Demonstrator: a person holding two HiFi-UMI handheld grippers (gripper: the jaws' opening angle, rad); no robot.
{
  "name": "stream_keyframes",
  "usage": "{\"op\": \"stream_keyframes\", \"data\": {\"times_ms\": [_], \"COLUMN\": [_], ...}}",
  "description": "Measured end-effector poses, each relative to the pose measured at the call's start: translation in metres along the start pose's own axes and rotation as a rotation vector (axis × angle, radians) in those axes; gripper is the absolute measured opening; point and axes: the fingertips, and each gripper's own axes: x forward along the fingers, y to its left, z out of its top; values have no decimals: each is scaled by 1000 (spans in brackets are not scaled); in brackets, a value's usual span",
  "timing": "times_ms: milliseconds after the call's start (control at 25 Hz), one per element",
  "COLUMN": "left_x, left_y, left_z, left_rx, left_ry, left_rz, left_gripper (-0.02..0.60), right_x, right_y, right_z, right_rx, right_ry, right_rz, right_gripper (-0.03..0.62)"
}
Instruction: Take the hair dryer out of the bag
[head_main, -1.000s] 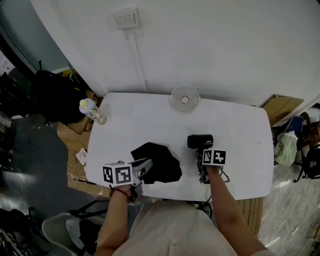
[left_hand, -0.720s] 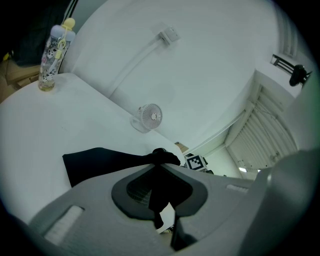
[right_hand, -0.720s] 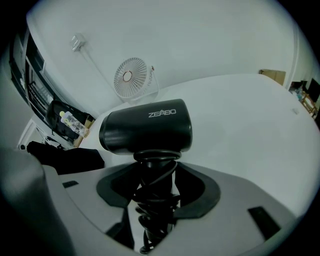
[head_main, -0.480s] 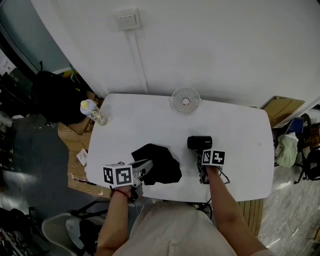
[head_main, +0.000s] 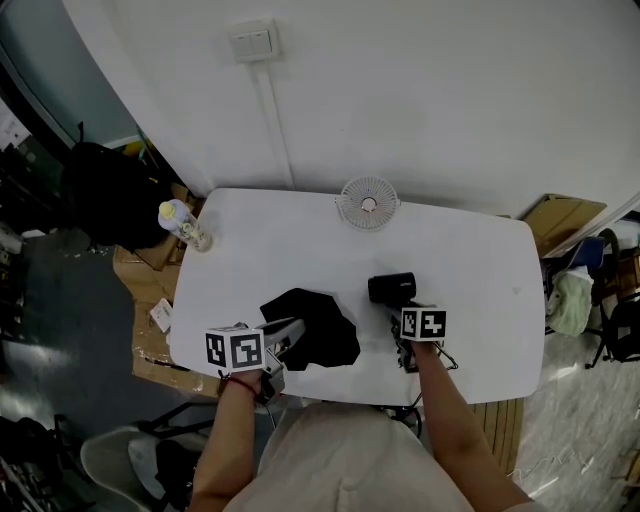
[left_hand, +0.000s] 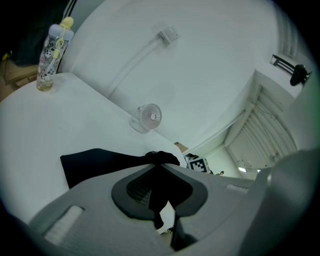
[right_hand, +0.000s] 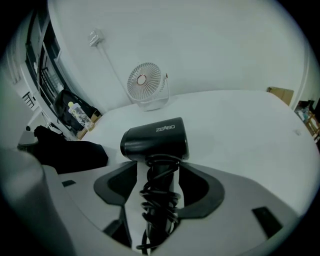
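Note:
The black hair dryer (head_main: 392, 288) lies on the white table (head_main: 480, 270), out of the bag, with its cord wound round the handle (right_hand: 159, 200). My right gripper (head_main: 403, 312) straddles that handle. Its jaws have just been opening and now stand wide, with table showing on both sides of the handle (right_hand: 159, 175). The black cloth bag (head_main: 312, 328) lies flat and limp to the left of the dryer. My left gripper (head_main: 288, 335) is shut on a fold of the bag's near edge (left_hand: 159, 192), and the rest of the bag (left_hand: 100, 165) spreads out ahead of it.
A small white desk fan (head_main: 368, 202) stands at the table's far edge, also seen as the fan (right_hand: 146, 84). A patterned bottle (head_main: 182, 222) stands at the far left corner. Cardboard boxes and dark bags lie on the floor to the left and right of the table.
The right gripper's marker cube has slipped a little toward the table's near edge. The dryer, the bag and the left gripper have stayed where they were.

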Motion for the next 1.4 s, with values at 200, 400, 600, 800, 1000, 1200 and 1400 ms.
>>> {"op": "stream_keyframes", "data": {"times_ms": [200,400,600,800,1000,1200,1400], "left_x": [2,4,5,4,5,8,11], "left_y": [-3,-7,-10,-8,-7,-12,-15], "left_z": [-1,-3,-4,-7,-9,-13,-20], "left_rx": [7,11,13,7,4,35,105], "left_ry": [2,2,-1,-10,-19,-5,20], "left_rz": [-6,-12,-10,8,16,24,41], "left_gripper": [37,37,37,37,38,38,40], "right_x": [-18,-38,-63,-84,-102,-118,-137], "right_y": [5,22,43,55,66,80,99], "right_z": [11,19,27,30,29,23,17], "right_rx": [-30,-64,-89,-130,-134,-183,-213], "right_ry": [-65,-123,-194,-243,-276,-311,-377], "right_rz": [5,48,108,127,159,231,330], "right_gripper": [267,267,267,262,246,189,25]}}
